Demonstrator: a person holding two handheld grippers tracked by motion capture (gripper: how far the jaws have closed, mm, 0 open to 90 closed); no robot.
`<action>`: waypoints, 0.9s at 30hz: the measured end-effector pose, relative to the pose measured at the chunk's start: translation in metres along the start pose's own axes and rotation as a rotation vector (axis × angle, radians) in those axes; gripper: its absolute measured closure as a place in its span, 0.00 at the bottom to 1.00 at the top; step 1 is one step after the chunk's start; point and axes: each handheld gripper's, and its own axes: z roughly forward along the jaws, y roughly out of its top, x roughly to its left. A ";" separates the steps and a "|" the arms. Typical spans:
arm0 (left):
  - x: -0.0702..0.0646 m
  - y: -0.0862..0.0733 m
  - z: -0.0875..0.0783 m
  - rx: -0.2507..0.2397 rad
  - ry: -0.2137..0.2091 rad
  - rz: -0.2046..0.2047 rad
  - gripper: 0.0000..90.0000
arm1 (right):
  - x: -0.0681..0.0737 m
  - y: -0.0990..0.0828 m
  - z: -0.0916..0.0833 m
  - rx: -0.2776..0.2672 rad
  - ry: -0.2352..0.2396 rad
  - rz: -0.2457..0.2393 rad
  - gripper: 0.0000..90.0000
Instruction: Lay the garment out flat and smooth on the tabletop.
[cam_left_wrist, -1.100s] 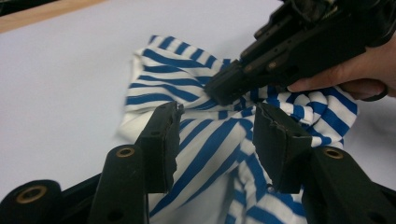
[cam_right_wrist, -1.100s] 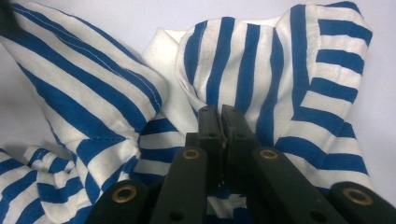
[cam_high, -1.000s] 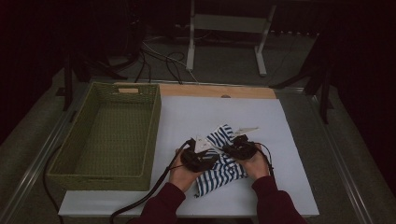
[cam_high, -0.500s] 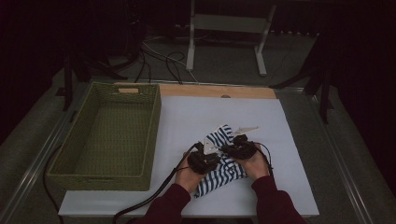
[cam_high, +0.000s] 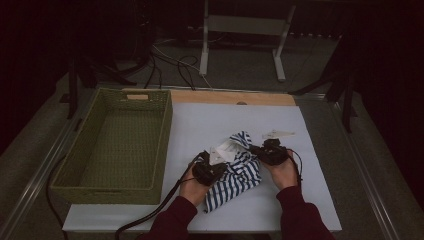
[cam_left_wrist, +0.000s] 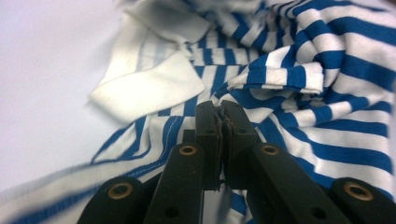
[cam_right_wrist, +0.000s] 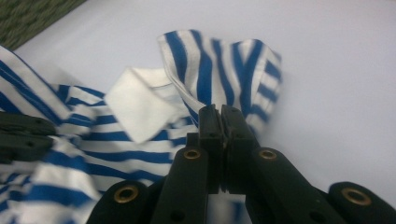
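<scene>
The striped shirt (cam_high: 235, 172) lies crumpled on the white table (cam_high: 200, 125), near its front edge and right of the basket (cam_high: 115, 140). The left gripper (cam_high: 212, 167) has just closed, pinching the fabric. The right gripper (cam_high: 257, 149) is clamped on a raised fold.

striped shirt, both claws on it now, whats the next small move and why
Probably lift both claws together and draw them apart: the left claw and right claw are each shut on the crumpled striped shirt, which lies bunched on the white table.

no legible text (anywhere), no labels
</scene>
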 end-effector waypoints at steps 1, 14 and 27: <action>0.003 -0.001 -0.002 -0.006 0.007 -0.007 0.96 | -0.003 0.001 -0.003 -0.012 -0.010 0.009 0.98; 0.032 -0.006 -0.023 -0.034 0.093 -0.058 0.97 | -0.032 0.001 -0.031 -0.065 -0.126 0.067 0.99; 0.032 0.001 -0.019 -0.046 0.114 -0.077 0.97 | -0.039 -0.008 -0.026 -0.041 -0.190 0.083 0.99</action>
